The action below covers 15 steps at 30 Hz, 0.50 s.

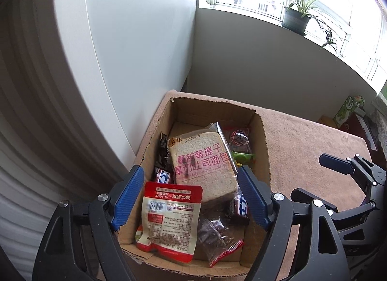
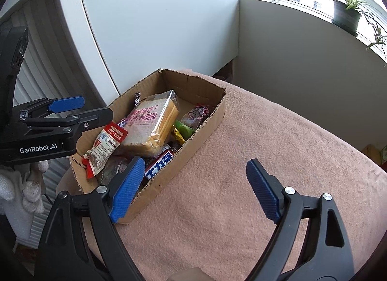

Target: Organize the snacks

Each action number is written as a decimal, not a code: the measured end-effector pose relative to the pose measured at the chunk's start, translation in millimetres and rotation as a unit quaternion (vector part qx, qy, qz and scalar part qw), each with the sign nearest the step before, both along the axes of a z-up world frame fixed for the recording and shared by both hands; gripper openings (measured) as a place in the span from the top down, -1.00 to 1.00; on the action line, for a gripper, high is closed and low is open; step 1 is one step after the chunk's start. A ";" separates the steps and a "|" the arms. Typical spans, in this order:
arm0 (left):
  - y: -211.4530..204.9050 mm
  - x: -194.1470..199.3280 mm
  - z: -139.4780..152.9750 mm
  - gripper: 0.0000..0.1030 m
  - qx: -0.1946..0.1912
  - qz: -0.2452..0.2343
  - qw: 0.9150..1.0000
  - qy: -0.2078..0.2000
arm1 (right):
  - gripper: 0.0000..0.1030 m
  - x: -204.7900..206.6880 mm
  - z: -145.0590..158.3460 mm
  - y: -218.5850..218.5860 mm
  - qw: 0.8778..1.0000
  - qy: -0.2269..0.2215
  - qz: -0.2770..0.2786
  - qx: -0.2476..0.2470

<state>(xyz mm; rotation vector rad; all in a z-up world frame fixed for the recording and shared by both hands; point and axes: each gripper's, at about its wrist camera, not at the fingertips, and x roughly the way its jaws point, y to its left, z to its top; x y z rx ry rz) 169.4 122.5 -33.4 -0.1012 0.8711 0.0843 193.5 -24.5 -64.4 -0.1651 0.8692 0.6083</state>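
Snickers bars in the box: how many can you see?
2. One Snickers bar lies left of the bread pack, behind the red-and-white pouch. The other Snickers bar is at the bread's near right corner. More may be hidden underneath.

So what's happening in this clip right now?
A person is sorting snacks with two handheld tools. The snacks sit in a cardboard box on a pink cloth-covered surface: a packaged bread slice, a red-and-white pouch, candy bars and small bags. The left tool hangs open over the box, around the pouch and bread, gripping nothing. The right tool is open beside the box, over the cloth, and empty.
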 end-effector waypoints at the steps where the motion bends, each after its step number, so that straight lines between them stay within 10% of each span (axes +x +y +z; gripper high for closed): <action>1: -0.9 -5.6 -1.1 -0.55 0.002 0.002 1.000 -0.001 | -0.71 -4.4 -0.1 -2.4 1.000 -0.001 -0.001 0.003; 15: -6.9 -91.7 8.6 -0.55 -0.014 0.066 0.995 -0.076 | -0.92 -73.2 23.3 -25.3 0.997 -0.062 -0.036 0.030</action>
